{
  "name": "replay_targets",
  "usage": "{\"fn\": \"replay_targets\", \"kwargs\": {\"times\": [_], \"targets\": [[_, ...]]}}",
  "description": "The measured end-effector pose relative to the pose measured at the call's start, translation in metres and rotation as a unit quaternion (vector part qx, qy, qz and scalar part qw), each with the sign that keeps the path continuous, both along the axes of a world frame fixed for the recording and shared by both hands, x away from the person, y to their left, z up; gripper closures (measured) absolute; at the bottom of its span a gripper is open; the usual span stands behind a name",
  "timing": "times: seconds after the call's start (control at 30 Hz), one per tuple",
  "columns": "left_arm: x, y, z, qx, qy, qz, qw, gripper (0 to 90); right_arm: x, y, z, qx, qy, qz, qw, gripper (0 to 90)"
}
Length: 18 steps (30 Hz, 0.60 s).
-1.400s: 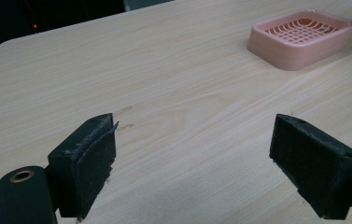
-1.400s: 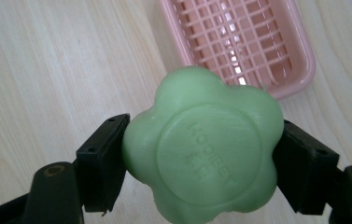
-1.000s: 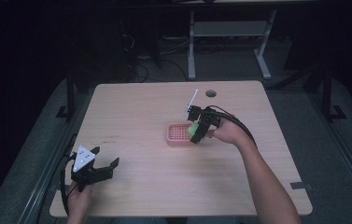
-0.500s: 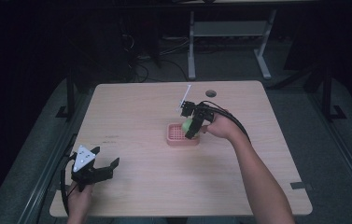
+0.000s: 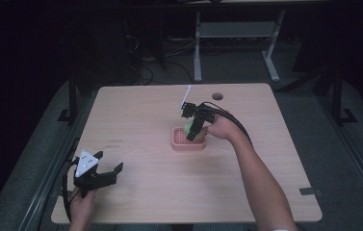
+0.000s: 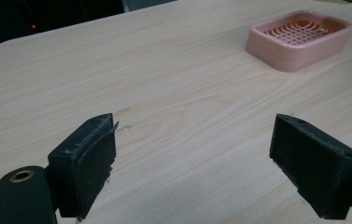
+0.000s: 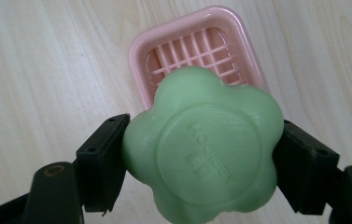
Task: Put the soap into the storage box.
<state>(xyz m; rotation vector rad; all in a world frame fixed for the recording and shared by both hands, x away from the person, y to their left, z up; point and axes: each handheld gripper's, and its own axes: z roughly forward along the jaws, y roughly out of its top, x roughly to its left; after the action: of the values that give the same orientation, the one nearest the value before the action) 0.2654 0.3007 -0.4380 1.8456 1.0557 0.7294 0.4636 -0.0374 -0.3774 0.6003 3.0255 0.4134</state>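
Observation:
A green flower-shaped soap (image 7: 204, 147) is clamped between the jaws of my right gripper (image 7: 201, 158), held just above a pink slatted soap dish (image 7: 197, 51). In the high view the right gripper (image 5: 194, 126) points down over the dish (image 5: 179, 142) near the table's middle, with the soap (image 5: 188, 127) a small green patch at its tip. My left gripper (image 5: 103, 168) rests at the table's front left corner, jaws wide apart with nothing between them. In the left gripper view the dish (image 6: 299, 38) lies far off at the upper right.
The light wooden table (image 5: 136, 115) has a round cable hole (image 5: 217, 96) near its far edge. A white metal frame (image 5: 237, 33) stands on the dark floor beyond the table. A dark strip (image 5: 310, 191) marks the front right corner.
My right gripper has carried the soap leftward and lower, from beside the dish's right edge to over the dish. The left gripper has stayed put.

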Motion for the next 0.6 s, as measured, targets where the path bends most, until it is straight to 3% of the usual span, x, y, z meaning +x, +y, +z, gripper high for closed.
{"fn": "replay_targets", "kwargs": {"times": [0.33, 0.6], "targets": [[0.000, 0.000, 0.000, -0.001, 0.001, -0.001, 1.0000, 14.3, 0.010, 0.012, 0.001, 0.003, 0.005, -0.005, 1.0000, 25.7], [0.000, 0.000, 0.000, -0.003, -0.001, 0.000, 1.0000, 14.3, 0.016, 0.016, -0.012, -0.016, 0.018, -0.013, 0.9996, 25.7]]}}
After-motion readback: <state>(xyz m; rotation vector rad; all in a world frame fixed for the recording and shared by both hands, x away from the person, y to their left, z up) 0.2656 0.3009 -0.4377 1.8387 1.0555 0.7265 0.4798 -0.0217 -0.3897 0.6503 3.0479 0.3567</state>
